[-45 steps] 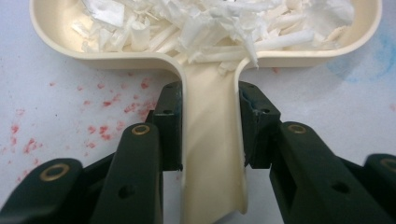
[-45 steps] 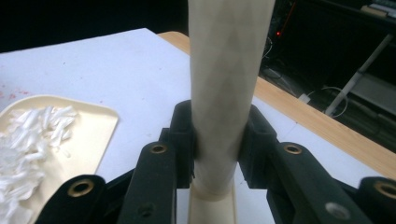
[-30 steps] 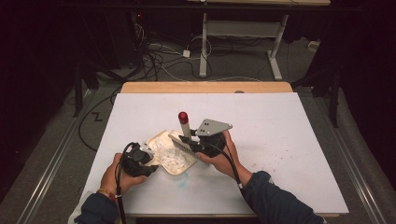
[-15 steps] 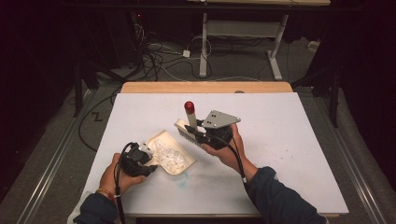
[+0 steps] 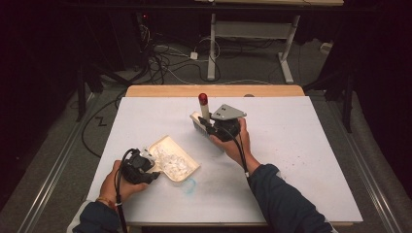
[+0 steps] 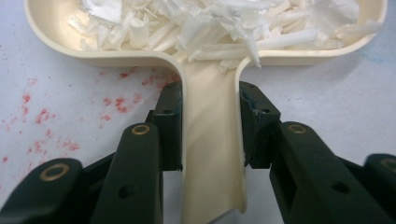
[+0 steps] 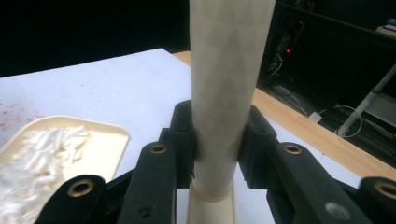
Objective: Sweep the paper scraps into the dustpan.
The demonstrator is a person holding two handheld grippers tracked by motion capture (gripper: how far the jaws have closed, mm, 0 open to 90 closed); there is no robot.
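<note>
The dustpan (image 5: 179,160) lies on the surface (image 5: 301,160) just ahead of the left claw (image 5: 151,171), its handle (image 6: 212,149) running back between that claw's jaws, and paper shreds (image 5: 172,164) are heaped in it. The brush (image 5: 204,119) stands upright between the right claw's (image 5: 210,127) jaws, head (image 5: 198,122) low on the surface. The dustpan sits to the left of and nearer than the right claw, well apart.
</note>
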